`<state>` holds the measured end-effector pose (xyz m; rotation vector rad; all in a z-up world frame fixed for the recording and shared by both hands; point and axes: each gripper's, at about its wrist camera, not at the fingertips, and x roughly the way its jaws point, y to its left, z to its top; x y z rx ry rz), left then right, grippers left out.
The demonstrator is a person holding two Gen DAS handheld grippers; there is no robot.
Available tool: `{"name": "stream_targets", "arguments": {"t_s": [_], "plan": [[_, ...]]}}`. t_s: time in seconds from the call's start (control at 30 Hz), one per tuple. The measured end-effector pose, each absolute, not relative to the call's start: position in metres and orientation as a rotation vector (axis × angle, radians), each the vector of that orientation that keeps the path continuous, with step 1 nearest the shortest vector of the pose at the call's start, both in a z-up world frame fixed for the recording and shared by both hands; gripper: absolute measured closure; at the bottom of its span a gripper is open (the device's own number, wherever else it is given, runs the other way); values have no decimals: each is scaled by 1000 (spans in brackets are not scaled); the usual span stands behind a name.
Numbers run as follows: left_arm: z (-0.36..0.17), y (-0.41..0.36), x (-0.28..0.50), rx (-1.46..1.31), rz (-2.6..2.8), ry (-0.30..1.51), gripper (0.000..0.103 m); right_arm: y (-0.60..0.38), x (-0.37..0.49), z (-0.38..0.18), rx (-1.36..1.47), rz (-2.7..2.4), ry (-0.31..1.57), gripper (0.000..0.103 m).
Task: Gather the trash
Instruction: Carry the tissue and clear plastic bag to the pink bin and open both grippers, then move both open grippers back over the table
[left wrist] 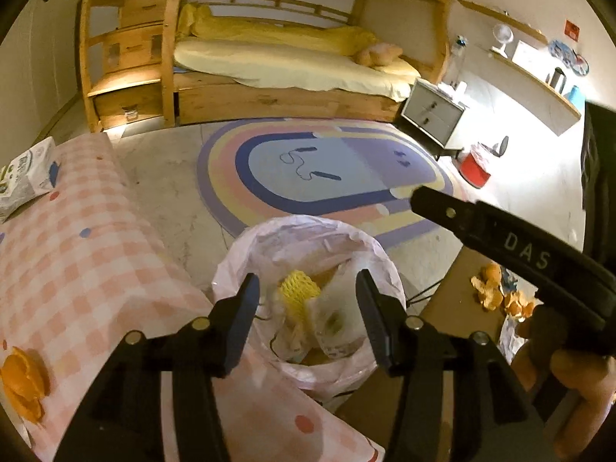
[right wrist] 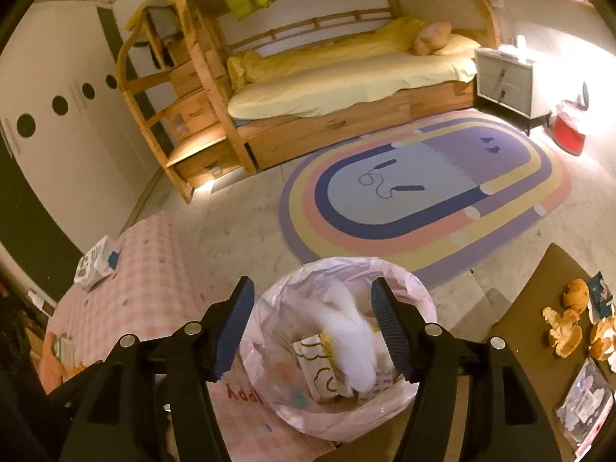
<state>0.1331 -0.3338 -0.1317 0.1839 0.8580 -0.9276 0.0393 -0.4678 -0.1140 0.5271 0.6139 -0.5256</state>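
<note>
A trash bin lined with a pale pink bag [left wrist: 246, 254] [right wrist: 419, 292] stands on the floor between two tables. It holds yellow foam netting [left wrist: 298, 290], wrappers and a white blurred piece [right wrist: 350, 342]. My left gripper [left wrist: 308, 308] is open and empty above the bin. My right gripper [right wrist: 312, 319] is open above the bin, with the white piece between and below its fingers. The right gripper also shows in the left wrist view [left wrist: 512, 242]. Orange peels lie on the brown table [left wrist: 489, 288] [right wrist: 566, 331] and on the checked table [left wrist: 23, 381].
A pink checked tablecloth table [left wrist: 88, 238] [right wrist: 154, 277] stands left with a white carton [left wrist: 27, 173] [right wrist: 94, 260]. A brown table [right wrist: 539, 288] at right holds plastic wrappers [right wrist: 585, 396]. Beyond are a rainbow rug [right wrist: 423, 192], bunk bed, nightstand and red bin [right wrist: 569, 131].
</note>
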Motion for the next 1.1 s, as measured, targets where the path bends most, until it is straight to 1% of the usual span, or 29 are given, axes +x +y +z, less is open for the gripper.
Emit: {"name": "stream_targets", "arguments": {"t_s": [0.23,0.43,0.63,0.77,0.8,0.9,1.03,1.1], "plan": [[-111,-297,133,129,-849,808,53,-453,38,-102,495,-499,574,39],[-87,-254,126,118,-781,735,53,-412,50,-86,423,-399,551,39],[-71,-194,133,86,-660,698,52,-352,79,-79,325,-265,580,39],[-67,-141,144,60,-541,690,52,-311,99,-78,256,-165,608,39],[-67,-130,146,52,-518,692,52,-301,104,-79,239,-143,618,41],[-70,-92,158,5,-439,714,52,-280,116,-82,216,-97,638,42],[-79,-46,170,-53,-352,752,52,-254,131,-88,187,-54,668,50],[-83,-27,174,-58,-303,763,52,-245,135,-89,176,-46,675,51]]}}
